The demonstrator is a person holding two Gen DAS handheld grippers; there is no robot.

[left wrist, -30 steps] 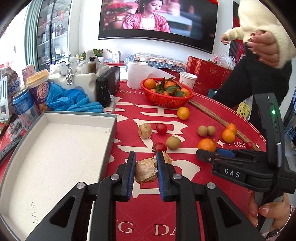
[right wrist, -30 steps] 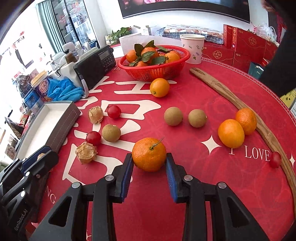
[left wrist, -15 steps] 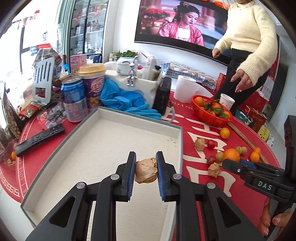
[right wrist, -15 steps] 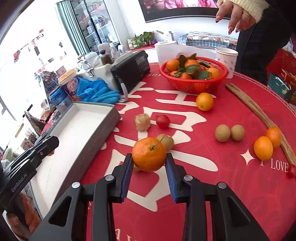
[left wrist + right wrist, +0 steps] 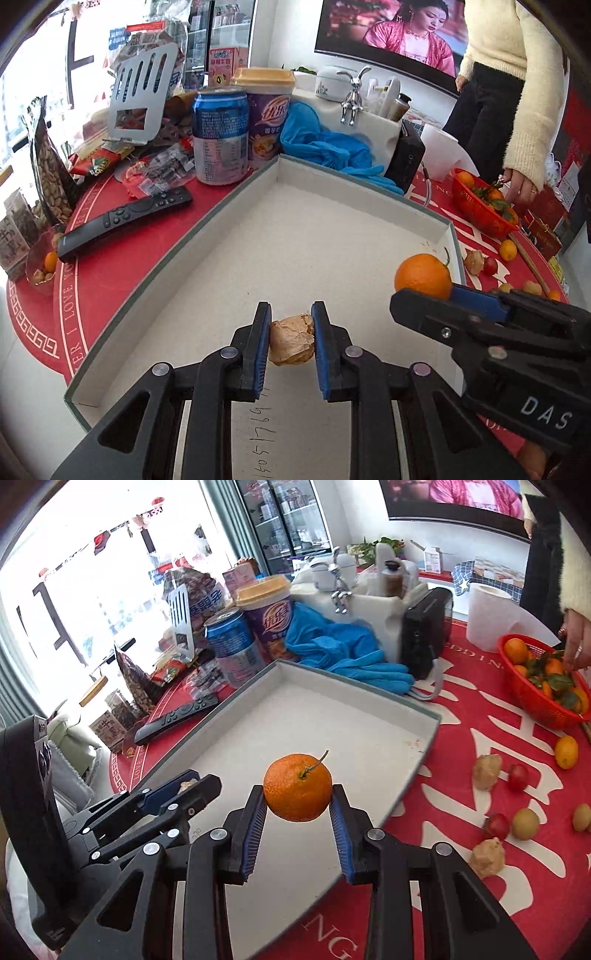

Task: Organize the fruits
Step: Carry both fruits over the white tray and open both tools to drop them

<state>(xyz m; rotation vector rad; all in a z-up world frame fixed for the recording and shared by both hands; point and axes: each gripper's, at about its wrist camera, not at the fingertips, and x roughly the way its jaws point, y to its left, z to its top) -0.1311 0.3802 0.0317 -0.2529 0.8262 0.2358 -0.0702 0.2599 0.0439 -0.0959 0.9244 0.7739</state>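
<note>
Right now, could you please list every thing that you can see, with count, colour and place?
husked fruit: 1, tan, between left fingers, over tray
orange: 1, orange, between right fingers, over tray
tray: 1, white with grey rim, on table
basket: 1, red, holds oranges, far right
loose fruits: several, mixed colours, on red cloth
gloves: blue, behind tray
can: 1, blue, left of tray
remote: 1, black, left of tray
left gripper: shut
right gripper: shut
</note>
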